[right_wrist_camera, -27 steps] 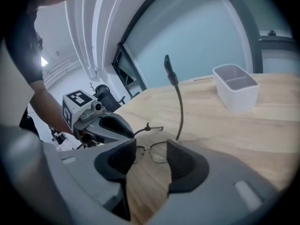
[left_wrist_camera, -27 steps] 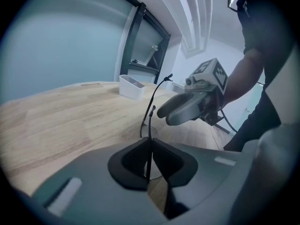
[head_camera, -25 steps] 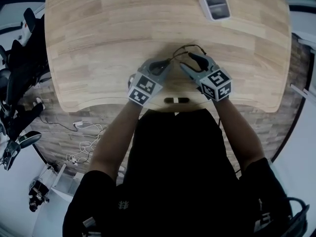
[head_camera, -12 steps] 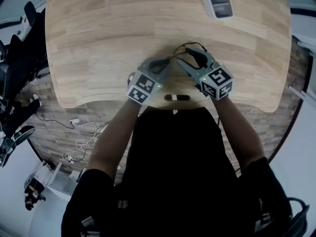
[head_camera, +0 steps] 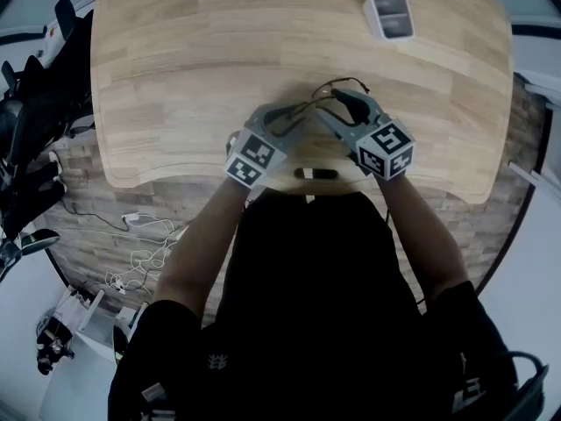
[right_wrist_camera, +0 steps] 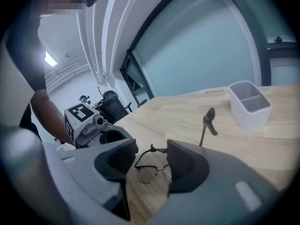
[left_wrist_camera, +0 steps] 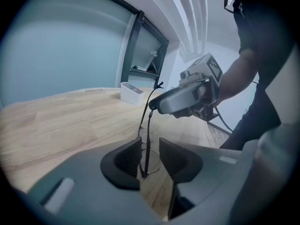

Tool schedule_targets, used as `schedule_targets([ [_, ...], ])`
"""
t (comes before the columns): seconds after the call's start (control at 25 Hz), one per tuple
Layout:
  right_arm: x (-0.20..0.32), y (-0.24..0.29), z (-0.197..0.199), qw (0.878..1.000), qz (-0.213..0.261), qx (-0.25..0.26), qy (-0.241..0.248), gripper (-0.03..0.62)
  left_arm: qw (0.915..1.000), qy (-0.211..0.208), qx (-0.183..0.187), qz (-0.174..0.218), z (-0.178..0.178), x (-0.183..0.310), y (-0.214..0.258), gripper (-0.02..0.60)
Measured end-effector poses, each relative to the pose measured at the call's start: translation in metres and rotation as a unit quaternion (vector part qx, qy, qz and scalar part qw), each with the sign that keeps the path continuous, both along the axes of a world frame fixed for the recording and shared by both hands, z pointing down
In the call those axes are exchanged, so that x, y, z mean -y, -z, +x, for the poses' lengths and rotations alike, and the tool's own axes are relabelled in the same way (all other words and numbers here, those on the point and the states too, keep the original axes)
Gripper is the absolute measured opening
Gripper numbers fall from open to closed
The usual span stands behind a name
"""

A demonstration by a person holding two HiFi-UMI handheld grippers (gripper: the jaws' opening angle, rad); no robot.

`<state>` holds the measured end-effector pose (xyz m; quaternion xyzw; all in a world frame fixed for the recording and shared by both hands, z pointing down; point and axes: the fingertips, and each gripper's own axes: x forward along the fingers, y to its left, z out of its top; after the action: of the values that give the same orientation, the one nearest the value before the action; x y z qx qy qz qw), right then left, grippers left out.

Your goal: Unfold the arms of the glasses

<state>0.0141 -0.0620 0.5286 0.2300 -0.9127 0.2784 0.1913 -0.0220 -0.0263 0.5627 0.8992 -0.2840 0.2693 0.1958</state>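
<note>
**Item 1: glasses** (right_wrist_camera: 146,172). Thin dark rims, clear rounded lenses, and slim arms that thicken to dark ear tips. They sit at the lower middle of the tabletop (head_camera: 193,51) in the head view, between the two grippers. In the right gripper view the front lies low, close to the wood; we cannot tell whether it rests there. One arm rises steeply.

**Item 2: left gripper** (left_wrist_camera: 150,146). Grey moulded shell, black ribbed fingers (left_wrist_camera: 124,161), and a cube with square markers. The fingers have just been opening. They now stand apart with a glasses arm upright in the gap and the pads not pressing on it.

**Item 3: right gripper** (right_wrist_camera: 153,150). Same build. Its fingers are spread, and the glasses front shows through the gap beyond them. The raised arm stands past the picture-right finger; we cannot tell whether they touch.

**Item 4: tabletop.** Pale wood planks with a visible grain and rounded corners.

**Item 5: white container** (head_camera: 388,13). Rectangular, with two compartments, at the upper right of the head view and well apart from the glasses.

**Against the frame a second back:** the left fingers are wider. Both grippers and the glasses keep much the same spot, and the container is unmoved.
</note>
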Motion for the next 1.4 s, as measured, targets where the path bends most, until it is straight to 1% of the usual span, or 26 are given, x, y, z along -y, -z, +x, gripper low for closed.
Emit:
schedule_targets([
  [0.44, -0.023, 0.021, -0.009, 1.000, 0.012, -0.003, 0.022, 0.199, 0.9994, 0.029, 0.000, 0.019, -0.020, -0.018, 0.022, 0.126],
  [0.68, -0.042, 0.035, -0.018, 0.999, 0.022, 0.000, 0.050, 0.199, 0.9989, 0.039, 0.007, 0.027, -0.023, -0.032, 0.029, 0.126],
  [1.04, -0.070, 0.053, -0.035, 0.995, 0.021, 0.016, 0.092, 0.199, 0.9971, 0.069, 0.010, 0.032, -0.033, -0.054, 0.035, 0.126],
  [1.4, -0.097, 0.061, -0.060, 0.989, 0.017, 0.027, 0.148, 0.199, 0.9949, 0.093, 0.011, 0.038, -0.044, -0.063, 0.040, 0.126],
])
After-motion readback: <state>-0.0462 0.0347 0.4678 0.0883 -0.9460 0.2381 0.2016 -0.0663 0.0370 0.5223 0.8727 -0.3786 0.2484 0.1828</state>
